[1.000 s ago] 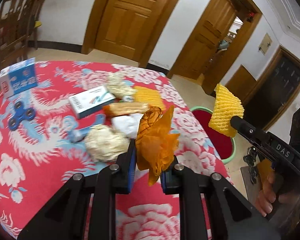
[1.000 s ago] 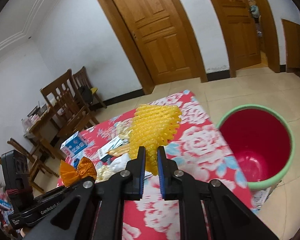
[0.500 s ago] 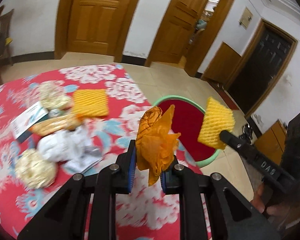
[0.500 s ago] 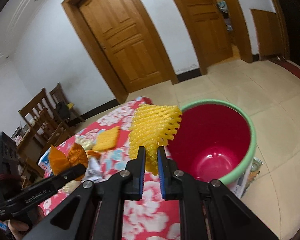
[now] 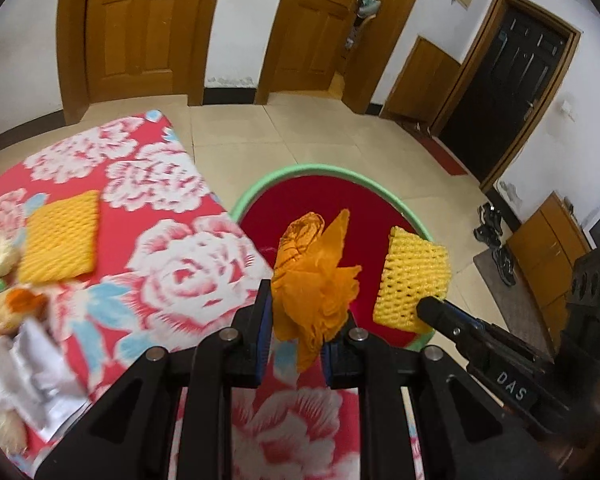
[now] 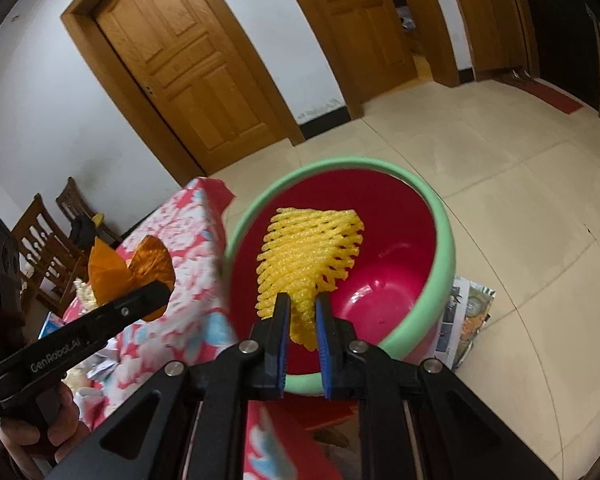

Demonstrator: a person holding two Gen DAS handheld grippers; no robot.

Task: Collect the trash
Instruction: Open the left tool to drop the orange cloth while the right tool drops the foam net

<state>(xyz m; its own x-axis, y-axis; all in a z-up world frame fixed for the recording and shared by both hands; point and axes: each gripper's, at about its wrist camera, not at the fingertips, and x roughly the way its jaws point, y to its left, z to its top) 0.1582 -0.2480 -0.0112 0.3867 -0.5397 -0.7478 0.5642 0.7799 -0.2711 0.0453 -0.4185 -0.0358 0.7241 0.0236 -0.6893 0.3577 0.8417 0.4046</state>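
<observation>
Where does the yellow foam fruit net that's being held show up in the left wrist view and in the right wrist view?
Left wrist view: the yellow foam net is right of centre, held by the right tongs.
Right wrist view: the net is at centre, over the bin's opening.
Shared landmark: the green-rimmed red bin.

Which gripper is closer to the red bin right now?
Right. The right gripper, shut on the yellow foam net, hangs over the red bin. The left gripper, holding the orange wrapper, sits above the table edge.
</observation>
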